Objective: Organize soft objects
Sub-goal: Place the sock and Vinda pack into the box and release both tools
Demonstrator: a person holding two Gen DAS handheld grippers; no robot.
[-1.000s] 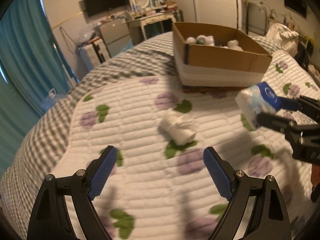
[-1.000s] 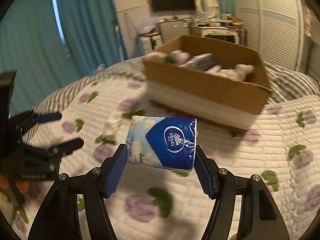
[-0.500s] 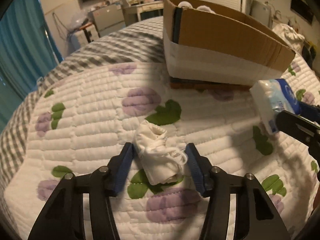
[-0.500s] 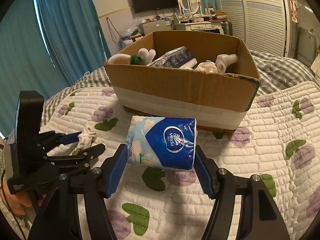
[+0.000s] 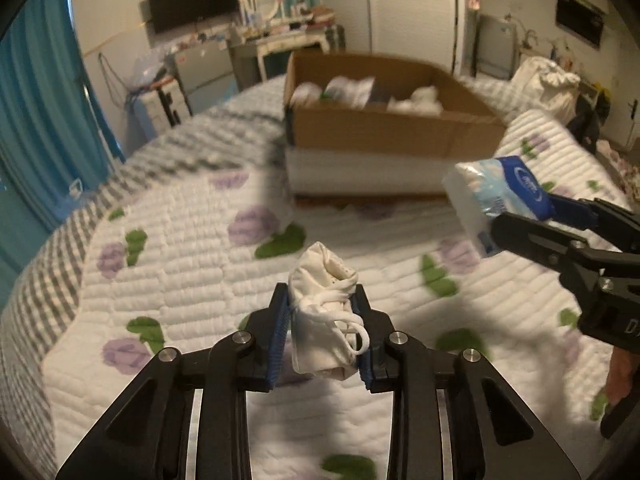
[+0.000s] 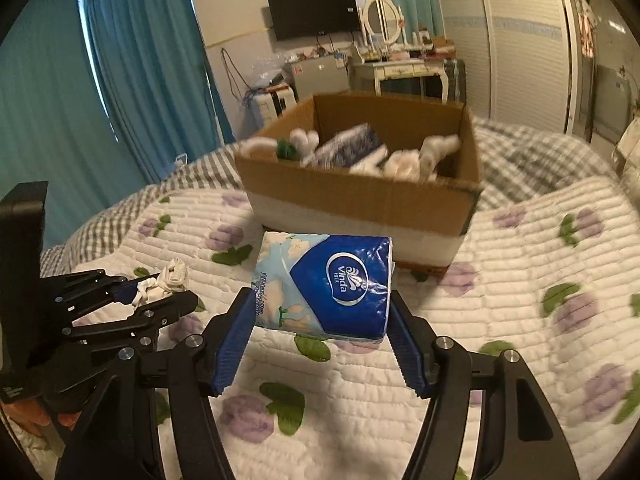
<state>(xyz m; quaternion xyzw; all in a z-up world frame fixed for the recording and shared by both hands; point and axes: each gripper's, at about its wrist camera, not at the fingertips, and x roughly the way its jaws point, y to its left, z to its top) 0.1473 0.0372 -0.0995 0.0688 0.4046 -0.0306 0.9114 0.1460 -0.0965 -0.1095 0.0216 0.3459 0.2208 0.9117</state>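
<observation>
I work over a bed covered by a white quilted blanket (image 5: pixel 180 280) printed with purple flowers and green leaves, in a bedroom with teal curtains (image 6: pixel 132 80). An open brown cardboard box (image 6: pixel 360 196) of soft items sits on it ahead. My left gripper (image 5: pixel 322 330) pinches a crumpled white cloth bundle (image 5: pixel 324 320) above the quilt. My right gripper (image 6: pixel 322 320) clamps a glossy blue-and-white plastic tissue pack (image 6: pixel 324 284), raised before the box.

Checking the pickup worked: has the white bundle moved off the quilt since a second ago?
Yes. The white cloth bundle lay on the quilt by a green leaf print; now the left gripper holds it lifted, toward the cardboard box.
</observation>
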